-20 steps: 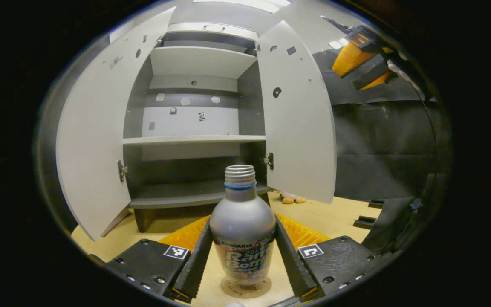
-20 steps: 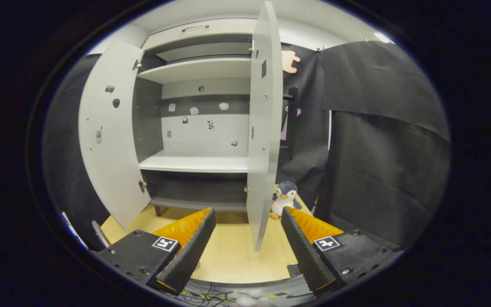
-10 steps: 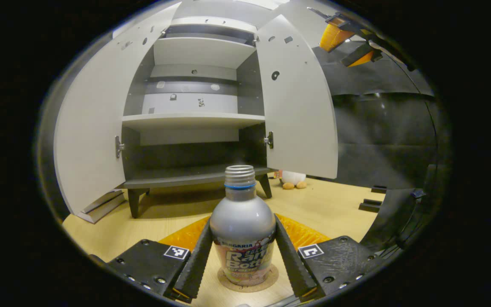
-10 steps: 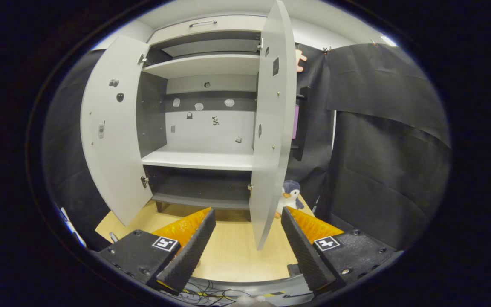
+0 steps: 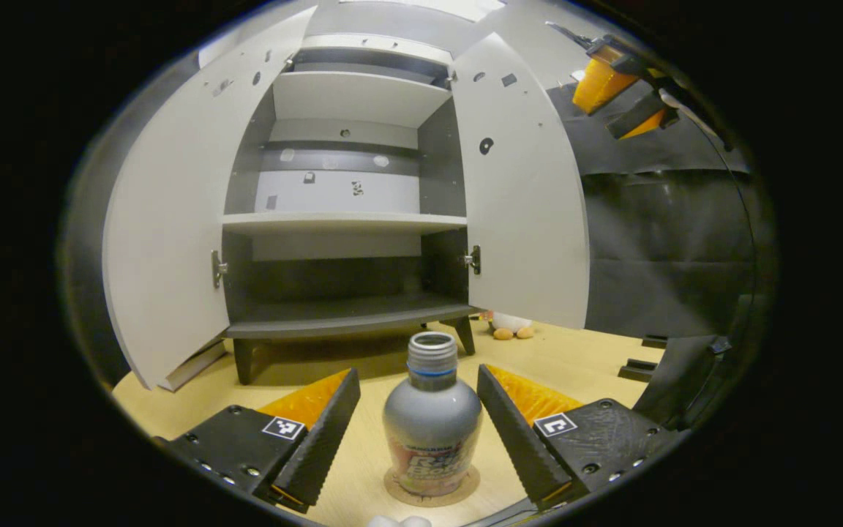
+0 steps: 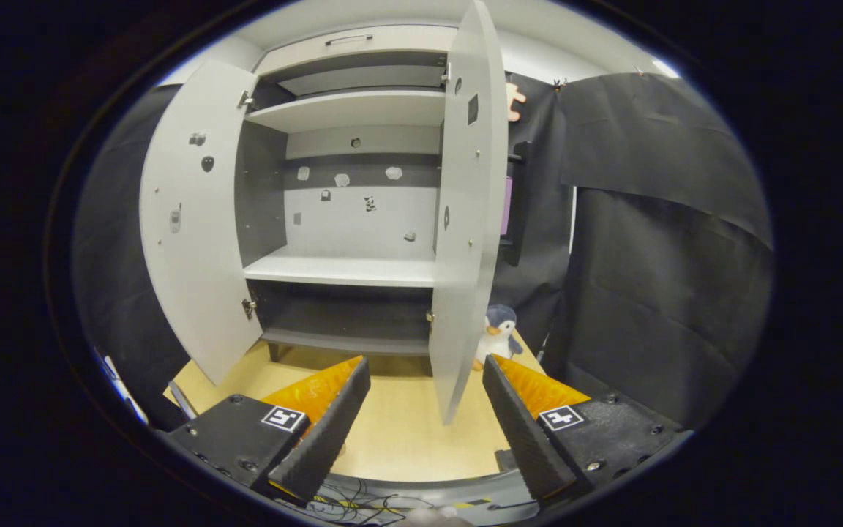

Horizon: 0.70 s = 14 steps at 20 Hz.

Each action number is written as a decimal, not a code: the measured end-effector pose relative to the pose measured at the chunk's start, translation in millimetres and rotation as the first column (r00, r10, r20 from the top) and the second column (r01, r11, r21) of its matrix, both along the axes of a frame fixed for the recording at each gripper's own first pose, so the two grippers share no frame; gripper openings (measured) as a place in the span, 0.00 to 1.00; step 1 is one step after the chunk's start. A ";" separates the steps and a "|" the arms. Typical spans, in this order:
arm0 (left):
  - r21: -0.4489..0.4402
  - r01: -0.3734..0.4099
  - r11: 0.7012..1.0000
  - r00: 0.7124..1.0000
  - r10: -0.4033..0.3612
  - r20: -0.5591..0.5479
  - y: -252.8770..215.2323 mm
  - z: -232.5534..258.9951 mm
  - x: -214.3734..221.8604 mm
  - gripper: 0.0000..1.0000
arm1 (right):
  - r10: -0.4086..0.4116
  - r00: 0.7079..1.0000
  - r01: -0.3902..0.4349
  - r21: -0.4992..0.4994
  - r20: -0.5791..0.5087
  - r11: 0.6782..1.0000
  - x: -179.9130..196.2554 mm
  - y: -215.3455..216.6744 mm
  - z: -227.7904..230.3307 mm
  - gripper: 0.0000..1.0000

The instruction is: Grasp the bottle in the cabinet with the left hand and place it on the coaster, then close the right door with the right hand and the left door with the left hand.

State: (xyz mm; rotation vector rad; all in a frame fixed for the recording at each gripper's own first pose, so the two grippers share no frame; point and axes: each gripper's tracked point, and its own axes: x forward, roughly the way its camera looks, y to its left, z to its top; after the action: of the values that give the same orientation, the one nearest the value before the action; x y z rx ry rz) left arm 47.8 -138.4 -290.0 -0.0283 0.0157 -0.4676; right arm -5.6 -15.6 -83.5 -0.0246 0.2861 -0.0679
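A silver bottle (image 5: 432, 428) stands upright on a round cork coaster (image 5: 432, 489) on the wooden table. My left gripper (image 5: 418, 443) is open, its fingers on either side of the bottle with a gap on both sides. The grey cabinet (image 5: 341, 219) stands behind, with its left door (image 5: 169, 219) and right door (image 5: 520, 197) swung open. In the right gripper view my right gripper (image 6: 421, 428) is open and holds nothing, facing the cabinet (image 6: 345, 219); the right door (image 6: 465, 219) shows edge-on just ahead, the left door (image 6: 191, 227) wide open. The other gripper (image 5: 623, 91) hangs at the upper right of the left gripper view.
A plush penguin (image 6: 496, 335) sits on the table (image 6: 399, 439) right of the cabinet, behind the right door; its feet (image 5: 513, 331) peek out under that door. Black cloth walls close in the right side. Cables lie at the table's near edge (image 6: 348, 505).
My left gripper has let go of the bottle, opened and drawn back a little; the bottle now stands free on the coaster. The right gripper has barely moved.
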 end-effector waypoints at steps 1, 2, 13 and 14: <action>0.001 -0.010 1.000 1.000 0.010 0.011 1.4 7.8 0.0 0.98 | -0.002 1.000 0.002 0.009 0.003 1.000 -0.3 -0.1 -0.2 1.00; 0.000 -0.011 1.000 1.000 0.011 0.023 1.3 17.7 0.5 0.98 | -0.002 1.000 0.002 0.021 0.009 1.000 -0.6 0.1 0.2 1.00; -0.068 0.048 0.997 0.981 -0.034 0.191 -10.7 169.2 -21.1 0.98 | -0.011 0.995 0.005 0.062 0.101 0.998 -13.2 5.1 16.4 1.00; -0.096 0.061 0.993 0.983 -0.044 0.177 -10.8 181.8 -23.6 0.98 | -0.016 0.994 0.008 0.066 0.112 0.998 -14.2 4.6 18.6 1.00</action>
State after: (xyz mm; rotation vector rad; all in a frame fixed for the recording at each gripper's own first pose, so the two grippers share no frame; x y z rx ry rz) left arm 24.2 -149.3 -108.2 -0.0865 -0.1797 -0.5221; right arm -19.8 -11.1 -64.9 0.0457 0.1752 -0.0717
